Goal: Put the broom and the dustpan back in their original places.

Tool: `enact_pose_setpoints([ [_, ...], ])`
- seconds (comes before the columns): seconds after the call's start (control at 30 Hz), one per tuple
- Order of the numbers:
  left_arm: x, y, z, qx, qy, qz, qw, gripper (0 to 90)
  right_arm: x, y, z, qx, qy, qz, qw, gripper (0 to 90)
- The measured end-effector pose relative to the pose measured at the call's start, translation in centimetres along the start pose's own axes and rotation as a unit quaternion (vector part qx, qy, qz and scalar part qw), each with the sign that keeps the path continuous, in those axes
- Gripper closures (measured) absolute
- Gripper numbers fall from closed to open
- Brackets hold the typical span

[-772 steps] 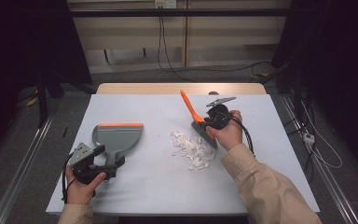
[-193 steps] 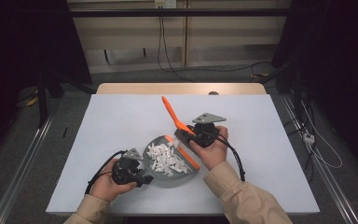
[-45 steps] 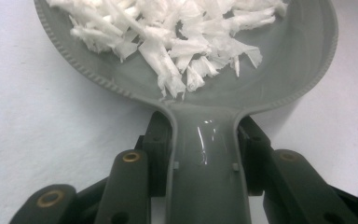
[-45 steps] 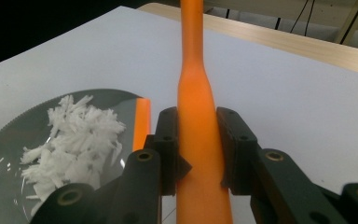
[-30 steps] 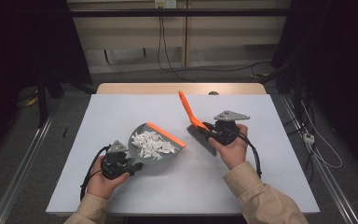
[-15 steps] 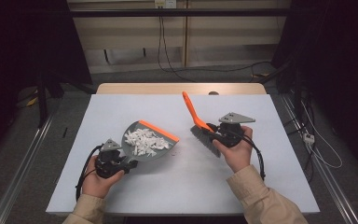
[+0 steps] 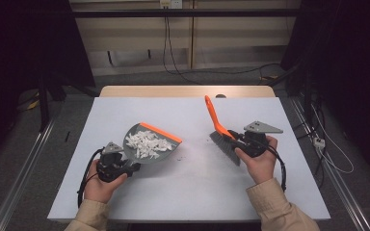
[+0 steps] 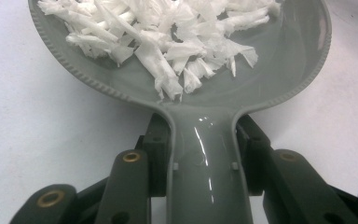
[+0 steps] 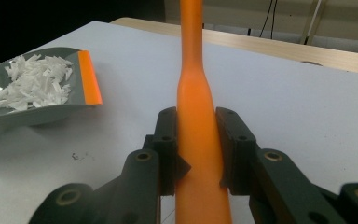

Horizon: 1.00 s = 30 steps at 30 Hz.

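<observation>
Gripping dustpan and brush, jaws closed.

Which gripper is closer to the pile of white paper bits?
The left gripper: it holds the dustpan carrying the paper bits. The right gripper holds the brush apart, across the table.

Lighting is uneven. In the high view the bench is brightly and evenly lit from above, while the surroundings at both sides fall into near-black. Shadows on the bench are soft and short. The high view is slightly soft overall. In the left gripper view a streak of glare runs along the grey dustpan handle; the near jaws are blurred. In the right gripper view the orange brush handle is sharp, the far background soft.
</observation>
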State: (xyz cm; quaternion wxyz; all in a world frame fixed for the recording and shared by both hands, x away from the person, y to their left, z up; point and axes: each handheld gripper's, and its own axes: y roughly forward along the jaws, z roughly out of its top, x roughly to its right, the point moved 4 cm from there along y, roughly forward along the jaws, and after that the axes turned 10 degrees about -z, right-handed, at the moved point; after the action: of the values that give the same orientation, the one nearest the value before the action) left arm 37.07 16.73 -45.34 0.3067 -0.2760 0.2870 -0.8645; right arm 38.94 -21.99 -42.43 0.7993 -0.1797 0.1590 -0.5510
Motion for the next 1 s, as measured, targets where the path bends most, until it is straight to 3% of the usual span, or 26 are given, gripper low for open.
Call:
enact_pose_setpoints([
  [0.27, -0.5, -0.2, 0.0, 0.014, -0.012, 0.022, 0.9996, 63.7, 0.6, -0.5, -0.5, 0.006, 0.003, -0.003, 1.0000, 71.5],
  [0.43, -0.9, -0.5, -0.1, 0.007, -0.011, 0.023, 0.9997, 63.7, 1.4, -0.9, -0.6, 0.009, 0.007, -0.008, 0.9999, 71.5],
  [1.0, -1.3, -0.7, 0.0, 0.018, -0.022, 0.035, 0.9990, 63.7, 3.5, -1.9, -1.4, 0.009, 0.016, -0.029, 0.9994, 71.5],
])
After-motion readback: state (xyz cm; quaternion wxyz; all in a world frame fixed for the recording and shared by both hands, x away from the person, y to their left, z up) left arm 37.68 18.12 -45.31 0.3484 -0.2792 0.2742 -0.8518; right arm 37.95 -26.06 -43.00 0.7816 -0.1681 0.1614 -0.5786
